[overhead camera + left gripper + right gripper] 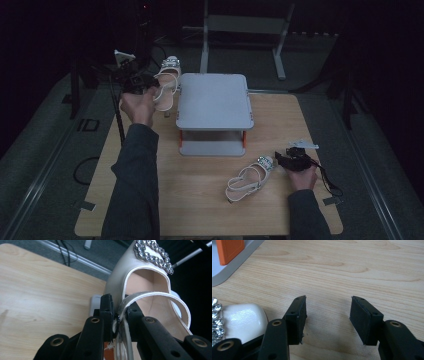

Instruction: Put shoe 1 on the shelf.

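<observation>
The left gripper (141, 86) has its jaws pinched on the strap of one cream sandal (167, 85), holding it up off the table beside the grey two-tier rack (214, 102), probably to set it on a shelf, though the dim light leaves that unsure. The right gripper (285, 161) rests with jaws apart and empty beside the second sandal (248, 178) lying on the wooden table (200, 210). I count two sandals, one rack.

The high view looks down over my table (200, 200) toward twelve o'clock. My gripper views sit close, sharing its wood.
</observation>
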